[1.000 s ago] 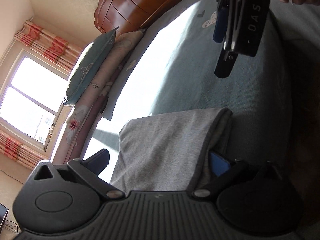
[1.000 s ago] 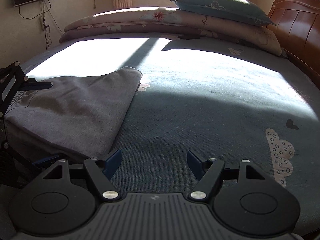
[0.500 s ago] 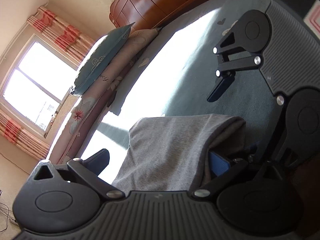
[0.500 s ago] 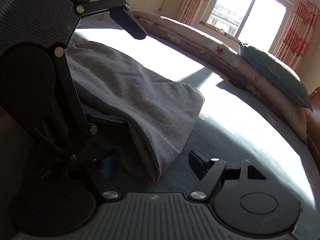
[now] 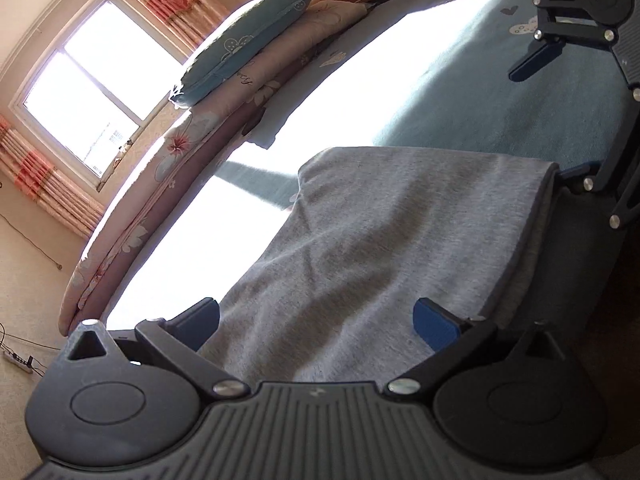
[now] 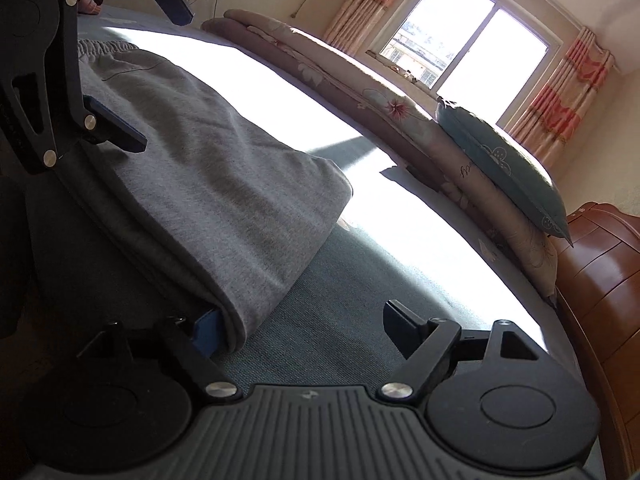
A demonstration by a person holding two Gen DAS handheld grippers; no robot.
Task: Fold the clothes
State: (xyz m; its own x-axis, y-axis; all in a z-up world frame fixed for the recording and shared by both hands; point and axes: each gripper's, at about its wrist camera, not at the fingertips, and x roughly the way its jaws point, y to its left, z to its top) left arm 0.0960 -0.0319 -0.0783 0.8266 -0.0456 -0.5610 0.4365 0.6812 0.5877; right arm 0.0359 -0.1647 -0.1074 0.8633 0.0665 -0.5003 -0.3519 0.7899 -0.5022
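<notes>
While grey garment (image 5: 384, 240) lies folded on bed (image 5: 500, 112), left tool (image 5: 316, 320) straddles it, released; right tool (image 6: 304, 326) just widening, cloth edge inside, ungripped.

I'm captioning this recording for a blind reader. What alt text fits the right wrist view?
A folded grey garment lies on a blue-green bed, its near corner against one finger of the open right gripper. The left gripper, also open, straddles its far edge. A sunlit window and pillow lie beyond.

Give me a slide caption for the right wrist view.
Open right gripper beside folded grey garment on a sunlit bed.
</notes>
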